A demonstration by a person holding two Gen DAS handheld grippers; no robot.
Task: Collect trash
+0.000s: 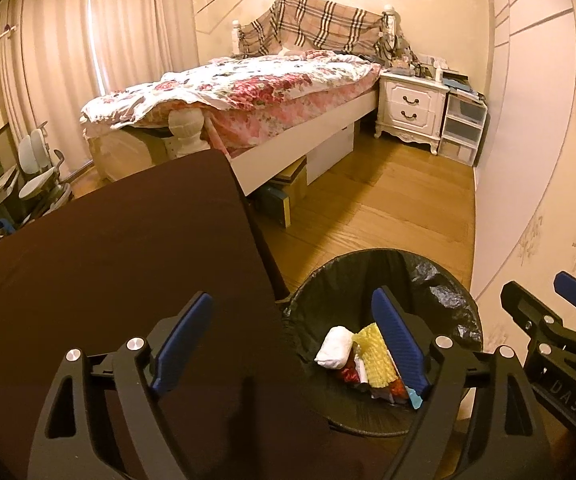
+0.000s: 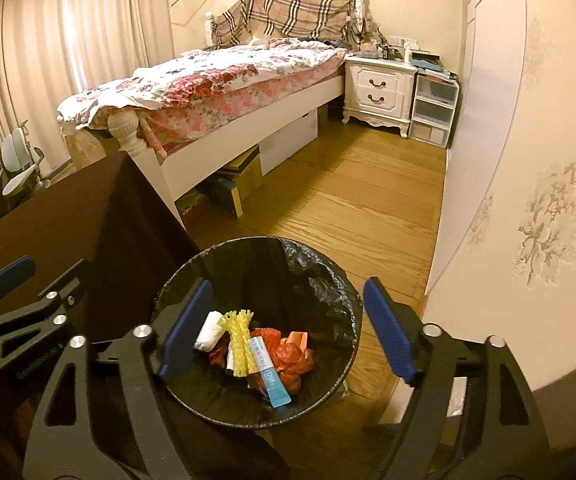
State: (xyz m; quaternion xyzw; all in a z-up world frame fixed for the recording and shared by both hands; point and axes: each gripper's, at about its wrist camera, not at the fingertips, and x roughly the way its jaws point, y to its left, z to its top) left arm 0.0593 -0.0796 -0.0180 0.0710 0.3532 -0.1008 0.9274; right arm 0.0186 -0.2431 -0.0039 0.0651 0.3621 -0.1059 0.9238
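The left tongs (image 1: pixel 288 344) are spread wide with nothing between their blue pads, hanging over the right edge of the desk (image 1: pixel 108 272), which is covered in a dark brown cloth, and over the left rim of the bin (image 1: pixel 447 300). The right tongs (image 2: pixel 288 332) are also wide open and hold nothing; they hover straight above the bin (image 2: pixel 327 280), which stands on the wooden floor (image 2: pixel 367 208) just beside the desk's right edge, near the wall.

The bin is lined with a black bag, and the trash lies at its bottom: a white wad of paper (image 2: pixel 210 332), a yellow foam net (image 2: pixel 240 344), a crumpled red plastic bag (image 2: pixel 295 364), a blue and white strip-shaped wrapper (image 2: pixel 268 372) and a small orange piece (image 2: pixel 297 338). From the left camera the white wad (image 1: pixel 333 348) and the yellow net (image 1: pixel 373 356) show beside the right pad.

Beyond the desk's far corner stands a bed (image 2: pixel 216 76) with a flowered quilt, and a white nightstand (image 2: pixel 379 88) next to it.
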